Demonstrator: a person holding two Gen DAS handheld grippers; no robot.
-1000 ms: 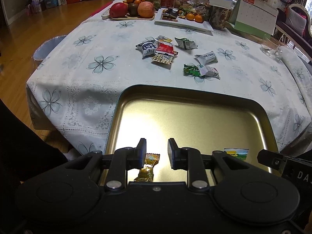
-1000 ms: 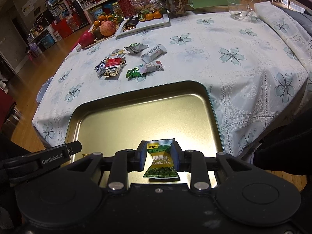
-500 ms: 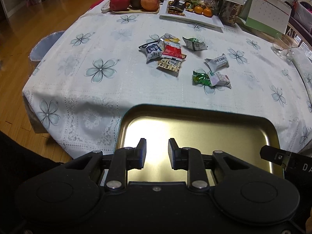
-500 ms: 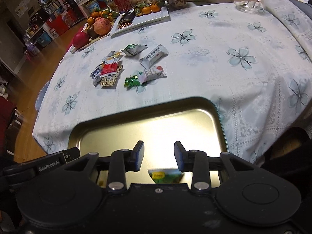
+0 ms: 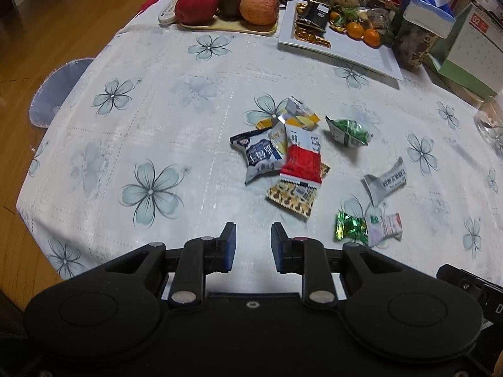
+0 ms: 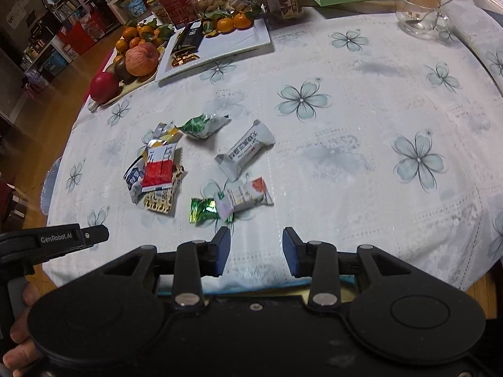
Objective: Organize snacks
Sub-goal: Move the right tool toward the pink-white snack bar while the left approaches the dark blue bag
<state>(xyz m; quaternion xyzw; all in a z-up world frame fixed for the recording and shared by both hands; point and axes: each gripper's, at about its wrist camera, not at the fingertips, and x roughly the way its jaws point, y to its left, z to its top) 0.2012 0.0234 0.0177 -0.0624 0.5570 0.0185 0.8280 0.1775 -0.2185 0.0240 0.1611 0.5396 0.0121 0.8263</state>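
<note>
Round table under a white floral tablecloth (image 5: 151, 100), seen from the near edge; far side crowded with a fruit tray (image 5: 226, 28) and a white plate (image 5: 339, 53). Mid-table, a loose scatter of snack packets: a pile at left topped by a red-and-white packet (image 5: 302, 160), long axis running near to far, over a blue-and-white packet (image 5: 262, 156) and a patterned gold one (image 5: 292, 199). Right of the pile, a white bar packet (image 6: 246, 150) with long axis slanting from near-left to far-right. Nearest of all, a pale pink-and-white packet (image 6: 243, 197) lying mostly left to right, one end overlapping a small shiny green candy (image 6: 202, 210). Left gripper (image 5: 251, 246) empty, jaws narrowly parted, above bare cloth just short of the pile. Right gripper (image 6: 255, 249) also empty, jaws just opened to a moderate gap, nothing between them, just short of the green candy. Likely step: reaching for the next snacks. Best done by choosing a packet on top or lying alone, turning the wrist so the pads cross its short width, and lowering squarely to avoid dragging neighbours.
</note>
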